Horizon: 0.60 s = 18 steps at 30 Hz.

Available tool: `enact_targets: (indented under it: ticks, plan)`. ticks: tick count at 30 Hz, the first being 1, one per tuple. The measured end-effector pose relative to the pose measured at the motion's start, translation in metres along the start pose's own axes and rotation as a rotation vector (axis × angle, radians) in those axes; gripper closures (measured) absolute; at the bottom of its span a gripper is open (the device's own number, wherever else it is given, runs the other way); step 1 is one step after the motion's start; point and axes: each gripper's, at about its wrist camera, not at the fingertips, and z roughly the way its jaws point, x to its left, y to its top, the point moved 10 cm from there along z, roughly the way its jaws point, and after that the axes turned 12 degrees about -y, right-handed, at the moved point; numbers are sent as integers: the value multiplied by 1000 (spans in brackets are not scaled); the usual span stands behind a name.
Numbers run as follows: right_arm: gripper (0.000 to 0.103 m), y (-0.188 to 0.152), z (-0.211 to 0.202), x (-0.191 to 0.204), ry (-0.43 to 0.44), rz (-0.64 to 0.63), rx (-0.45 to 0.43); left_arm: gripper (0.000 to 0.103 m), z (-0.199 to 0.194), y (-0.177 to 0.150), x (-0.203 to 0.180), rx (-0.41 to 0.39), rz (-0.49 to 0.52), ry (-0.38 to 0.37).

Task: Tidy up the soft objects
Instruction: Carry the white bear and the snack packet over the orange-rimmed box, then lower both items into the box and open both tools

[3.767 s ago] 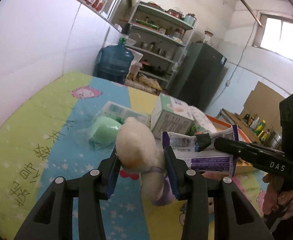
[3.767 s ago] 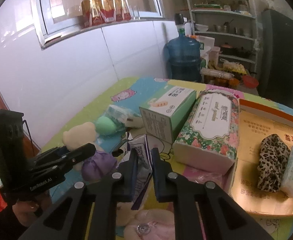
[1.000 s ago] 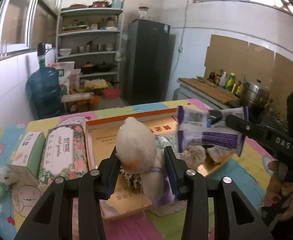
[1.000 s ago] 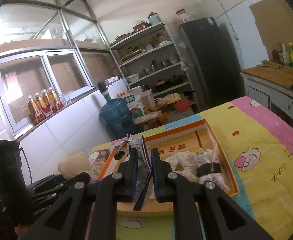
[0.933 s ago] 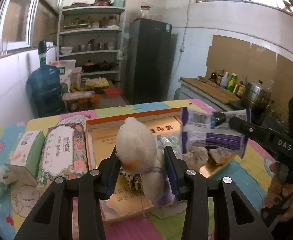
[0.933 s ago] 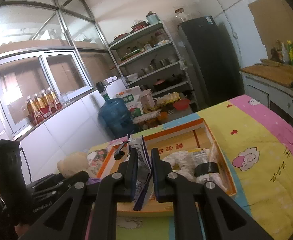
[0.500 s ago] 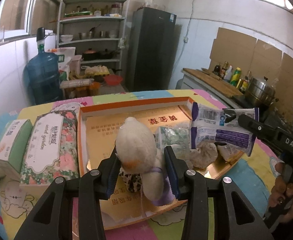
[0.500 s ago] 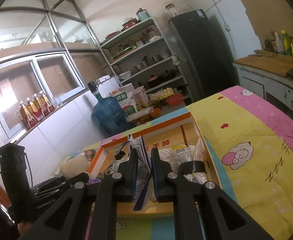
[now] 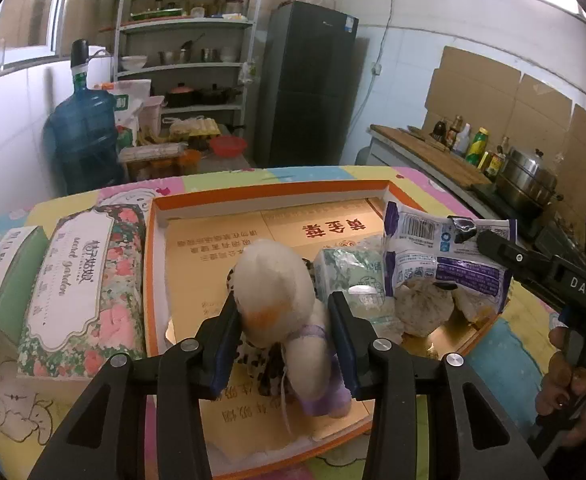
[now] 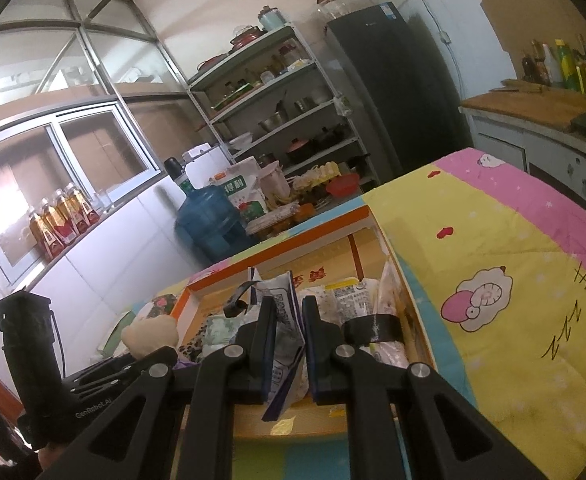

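Observation:
My left gripper [image 9: 283, 314] is shut on a cream plush toy [image 9: 277, 284] with a purple outfit, held over the near part of the orange-rimmed cardboard tray [image 9: 269, 194]. My right gripper [image 10: 287, 312] is shut on a crinkled white-and-purple plastic packet [image 10: 283, 344], which hangs over the tray's right side [image 9: 445, 256]. Lying in the tray are a leopard-print cloth [image 9: 259, 360], a green-patterned tissue pack [image 9: 351, 276] and pale soft lumps [image 9: 421, 310]. In the right wrist view the plush [image 10: 149, 334] shows at lower left beside the left gripper [image 10: 141, 360].
A floral tissue box [image 9: 81, 288] and a green-and-white box [image 9: 5, 268] lie left of the tray on the cartoon-print cloth [image 10: 493, 272]. Behind stand a blue water jug [image 9: 81, 140], shelves [image 9: 189, 60], a dark fridge [image 9: 309, 84] and a counter with bottles [image 9: 465, 144].
Both grippers have sunk and come forward over the tray, which now looks larger and nearer. Each keeps its grip: the plush in the left, the packet in the right.

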Motion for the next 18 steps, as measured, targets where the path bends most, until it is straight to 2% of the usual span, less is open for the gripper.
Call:
enact_targets:
  ticks: [14, 16, 18]
  plan:
    - [87, -3, 13, -8, -8, 27, 24, 58, 14, 3, 0, 11, -8, -10]
    - [87, -3, 14, -10, -18, 28, 27, 57, 16, 4, 0, 14, -11, -16]
    - [83, -4, 16, -12, -25, 34, 35, 51, 18, 2, 1, 28, -15, -17]
